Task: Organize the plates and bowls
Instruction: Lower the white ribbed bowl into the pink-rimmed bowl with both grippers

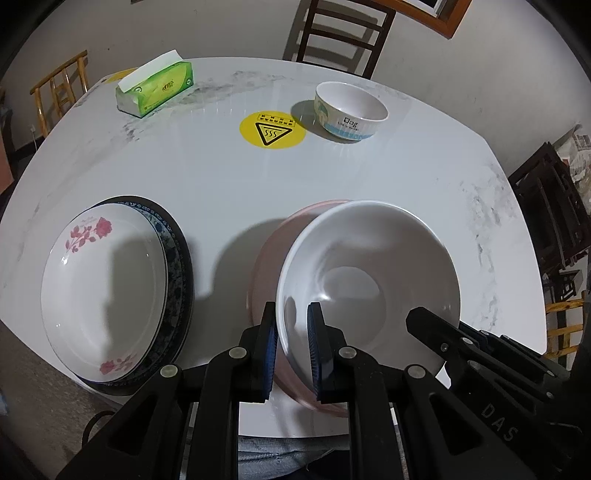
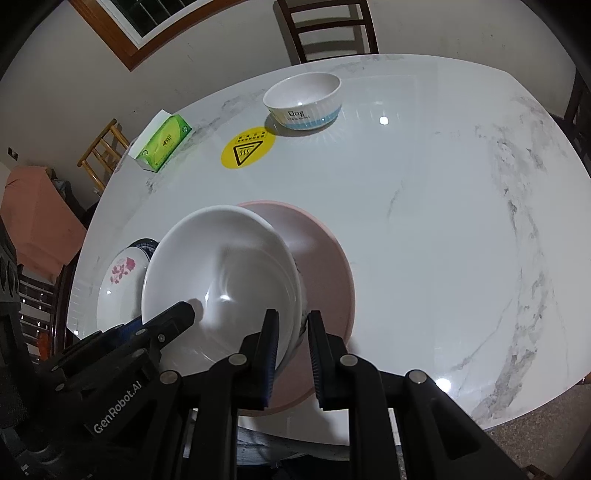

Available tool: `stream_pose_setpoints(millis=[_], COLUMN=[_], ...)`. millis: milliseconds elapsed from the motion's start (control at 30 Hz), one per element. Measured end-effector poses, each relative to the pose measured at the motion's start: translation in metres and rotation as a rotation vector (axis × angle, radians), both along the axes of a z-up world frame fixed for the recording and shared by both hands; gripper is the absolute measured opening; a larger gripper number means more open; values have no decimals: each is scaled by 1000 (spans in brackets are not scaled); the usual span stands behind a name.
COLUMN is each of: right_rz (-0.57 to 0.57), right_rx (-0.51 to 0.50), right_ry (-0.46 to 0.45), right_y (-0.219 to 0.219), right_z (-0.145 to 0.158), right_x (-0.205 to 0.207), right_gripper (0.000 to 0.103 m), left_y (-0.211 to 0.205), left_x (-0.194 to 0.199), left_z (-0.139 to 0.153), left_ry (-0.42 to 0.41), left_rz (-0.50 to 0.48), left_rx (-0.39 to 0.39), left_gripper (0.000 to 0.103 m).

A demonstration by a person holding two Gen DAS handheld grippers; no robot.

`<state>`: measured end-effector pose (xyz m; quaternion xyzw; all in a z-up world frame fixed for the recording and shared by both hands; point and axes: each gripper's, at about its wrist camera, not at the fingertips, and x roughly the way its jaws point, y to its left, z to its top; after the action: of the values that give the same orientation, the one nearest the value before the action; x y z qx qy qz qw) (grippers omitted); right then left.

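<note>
Left wrist: tools (image 1: 291,349) (image 2: 291,356) steeply downward, seemingly.

So on the worktop (image 1: 332,177), near edge, there's a big bowl (image 1: 369,277) sitting tilted in a wide dish (image 1: 266,266), with the left tool (image 1: 291,350) on the bowl's left rim and the right tool (image 2: 291,350) on its right rim. Left of that, apart from it, a flowered plate (image 1: 103,291) lies on top of a rimmed plate (image 1: 181,266). Further back, about mid-worktop, is a round sticker (image 1: 272,129), and just right of it a small bowl (image 1: 351,110). A tissue box (image 1: 155,88) sits at the far left. Behind the worktop stands a chair (image 1: 343,29).
</note>
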<state>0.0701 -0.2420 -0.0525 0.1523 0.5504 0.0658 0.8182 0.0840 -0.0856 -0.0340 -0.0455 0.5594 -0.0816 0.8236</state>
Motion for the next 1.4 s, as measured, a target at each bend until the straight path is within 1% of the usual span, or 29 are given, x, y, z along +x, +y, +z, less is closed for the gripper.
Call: stream_pose_setpoints(millis=[167,433,1000,1067,1400], right_rz=[9,18,18,18,11], right_rx=[-13,-34,-43,-43,-31], right_ry=[12,7,18,18,21], right_y=[1,6,8,8,5], right_z=[-5,-6,-10,-10,-11], right_x=[1,5,6,7,7], right_gripper=[18,19,19,20,20], left_y=[-4,-5,-8,-9,-10], left_x=[2,5,5,6,7], left_z=[-5,-11,-9,-8,-8], left_ry=[4,3,-20,-21,-22], left_rz=[-4,-2,-9,-10,-17], left_rx=[23,47,75,80,75], left_gripper=[13,13,13,16,19])
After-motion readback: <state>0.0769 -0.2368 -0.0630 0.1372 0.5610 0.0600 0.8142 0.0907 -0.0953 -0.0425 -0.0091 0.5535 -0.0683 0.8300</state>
